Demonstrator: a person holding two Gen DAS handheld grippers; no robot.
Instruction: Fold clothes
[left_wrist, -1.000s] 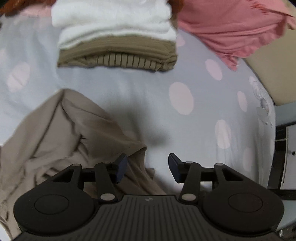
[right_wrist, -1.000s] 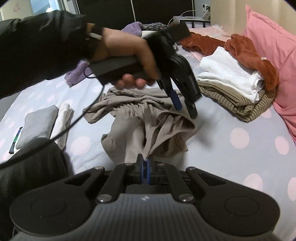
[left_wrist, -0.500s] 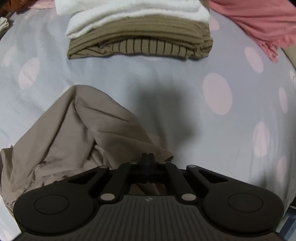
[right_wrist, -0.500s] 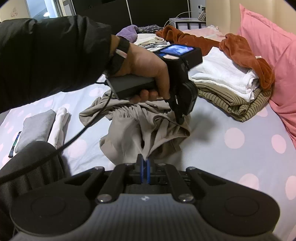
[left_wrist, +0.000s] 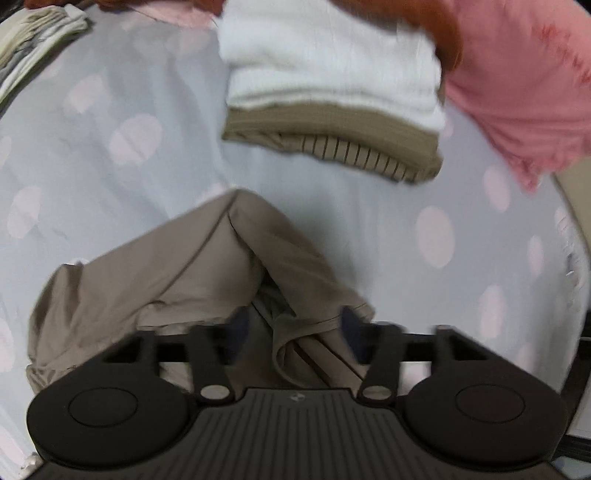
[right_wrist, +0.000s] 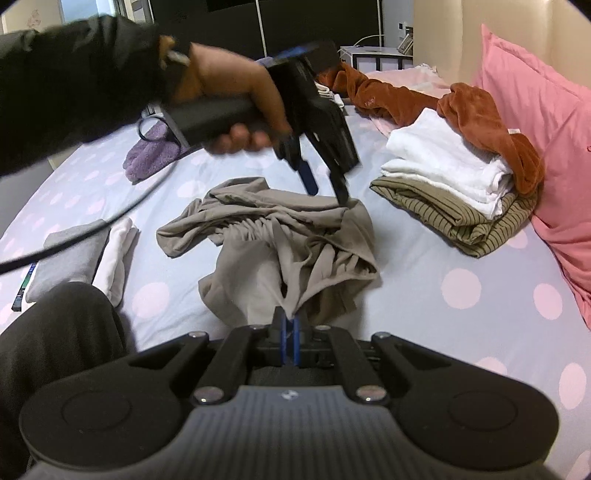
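1. Task item: a beige garment (right_wrist: 280, 243) lies crumpled on the bed (right_wrist: 424, 266), just short of the folded stack (right_wrist: 454, 192) (white piece over a striped olive one). It is bunched and gathered, with no flat panel showing.

2. Right gripper (right_wrist: 290, 332): fingers pressed together on a pinch of the beige garment's edge farthest from the stack; cloth rises in a small peak between the blue pads.

3. Left gripper (right_wrist: 327, 184): held in the person's hand (right_wrist: 236, 99), fingers spread well apart, nothing between them. In the right wrist view one fingertip sits at or just above the garment's edge nearest the stack; contact cannot be confirmed. The left wrist view (left_wrist: 291, 325) is blurred and shows a hem or seam lying between the open fingers.

4. Step in hand, as judged: securing a second hold on the garment so that it can be lifted and spread.

5. Next move calls for: closing the left fingers on a single layer of hem, then drawing the two holds apart to open the cloth flat, away from the stack.

6. Risk: catching several layers, leaving the bundle twisted.
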